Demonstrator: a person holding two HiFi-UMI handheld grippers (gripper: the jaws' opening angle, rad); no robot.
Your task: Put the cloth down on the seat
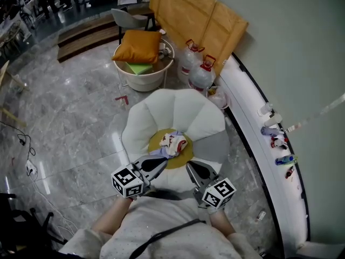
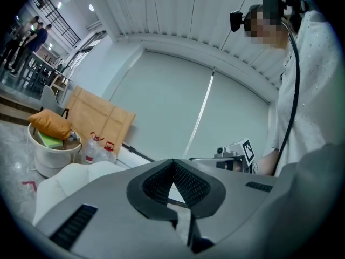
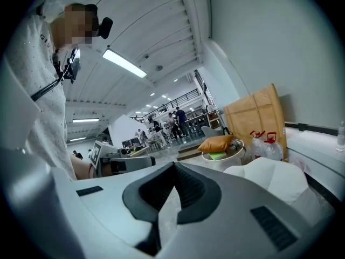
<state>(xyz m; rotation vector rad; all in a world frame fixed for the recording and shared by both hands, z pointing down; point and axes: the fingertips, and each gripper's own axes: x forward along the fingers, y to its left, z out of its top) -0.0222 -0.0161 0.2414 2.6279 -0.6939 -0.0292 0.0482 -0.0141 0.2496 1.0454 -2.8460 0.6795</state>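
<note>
Both jaw pairs were clenched with nothing in them: the left gripper (image 1: 157,167) and the right gripper (image 1: 195,171) hung side by side. Just ahead of the left tips, the crumpled cloth (image 1: 174,143) lay on the yellow seat (image 1: 156,140) of a white chair (image 1: 178,109). Farther ahead stood a white tub (image 1: 145,80) holding an orange cushion (image 1: 139,46). To its right were water bottles (image 1: 200,74) and cardboard (image 1: 197,18).

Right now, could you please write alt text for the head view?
A crumpled cloth lies on the yellow seat of a white petal-backed chair. Nearer the camera, the left gripper and right gripper are both shut and empty, pointing toward it.
</note>
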